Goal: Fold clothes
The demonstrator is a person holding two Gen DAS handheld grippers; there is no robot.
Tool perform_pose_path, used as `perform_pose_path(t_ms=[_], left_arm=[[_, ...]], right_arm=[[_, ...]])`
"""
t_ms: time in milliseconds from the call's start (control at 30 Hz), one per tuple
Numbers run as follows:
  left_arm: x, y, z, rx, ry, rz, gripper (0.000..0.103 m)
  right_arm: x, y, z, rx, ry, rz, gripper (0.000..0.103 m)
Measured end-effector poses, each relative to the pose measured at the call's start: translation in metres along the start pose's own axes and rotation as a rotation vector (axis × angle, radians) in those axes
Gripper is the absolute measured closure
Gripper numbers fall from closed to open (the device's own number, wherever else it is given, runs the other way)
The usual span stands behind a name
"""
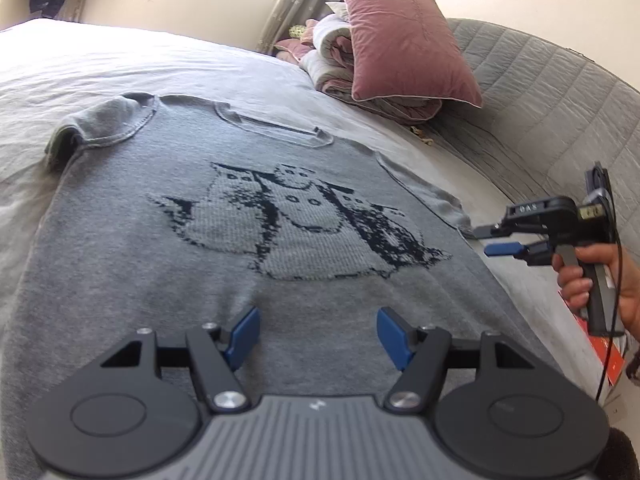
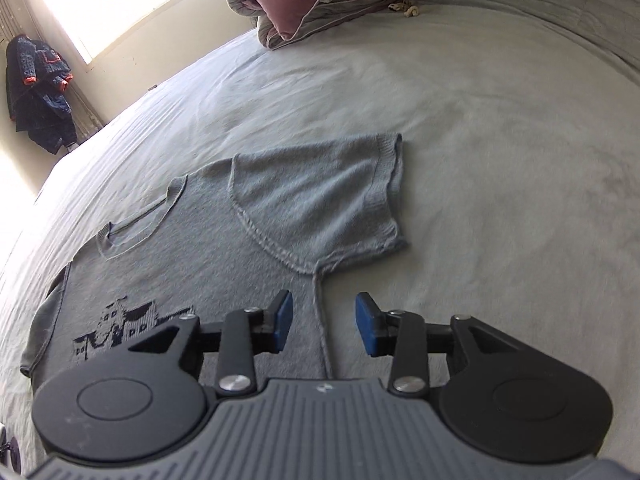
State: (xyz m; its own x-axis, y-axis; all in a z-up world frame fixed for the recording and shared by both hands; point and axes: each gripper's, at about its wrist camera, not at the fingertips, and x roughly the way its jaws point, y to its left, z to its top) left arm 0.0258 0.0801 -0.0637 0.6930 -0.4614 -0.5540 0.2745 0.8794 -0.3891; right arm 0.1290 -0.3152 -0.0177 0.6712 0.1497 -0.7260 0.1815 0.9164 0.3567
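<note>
A grey knitted short-sleeved sweater (image 1: 160, 248) with a dark cat pattern lies flat, front up, on the bed. My left gripper (image 1: 318, 328) hovers open over its lower part, nothing between the blue pads. My right gripper (image 1: 492, 241), held by a hand (image 1: 612, 288), sits at the sweater's right edge below the sleeve. In the right wrist view the right gripper (image 2: 325, 322) is open above the sweater (image 2: 224, 248), its side seam running under the gap between the pads. The right sleeve (image 2: 320, 200) lies spread out on the sheet just ahead. The left sleeve (image 1: 100, 128) is bunched.
The pale grey bed sheet (image 1: 120, 64) spreads around the sweater. A pink pillow (image 1: 404, 40) leans on a folded quilt (image 1: 336, 60) at the head end, beside a grey quilted headboard (image 1: 552, 100). A dark jacket (image 2: 40, 92) hangs by the window. A red item (image 1: 606, 356) lies off the bed edge.
</note>
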Motion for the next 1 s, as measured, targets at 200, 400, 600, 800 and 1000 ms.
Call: perform_pose_path(t_ms=[200, 400, 600, 800, 1000], left_arm=[[-0.005, 0.011, 0.001, -0.003, -0.032, 0.045, 0.037], [-0.005, 0.011, -0.006, 0.042, -0.048, 0.053, 0.037], [-0.006, 0.011, -0.006, 0.044, -0.048, 0.054, 0.037], [-0.006, 0.010, -0.007, 0.051, -0.049, 0.061, 0.037], [-0.007, 0.008, -0.010, 0.063, -0.054, 0.069, 0.037]], right_arm=[[0.008, 0.013, -0.021, -0.012, 0.039, -0.016, 0.073], [0.012, 0.016, -0.024, -0.078, -0.020, -0.166, 0.100], [0.003, 0.010, -0.027, -0.040, 0.011, -0.123, 0.081], [-0.023, 0.002, -0.051, -0.032, 0.034, -0.067, 0.064], [-0.050, -0.004, -0.084, -0.032, 0.054, -0.013, 0.073]])
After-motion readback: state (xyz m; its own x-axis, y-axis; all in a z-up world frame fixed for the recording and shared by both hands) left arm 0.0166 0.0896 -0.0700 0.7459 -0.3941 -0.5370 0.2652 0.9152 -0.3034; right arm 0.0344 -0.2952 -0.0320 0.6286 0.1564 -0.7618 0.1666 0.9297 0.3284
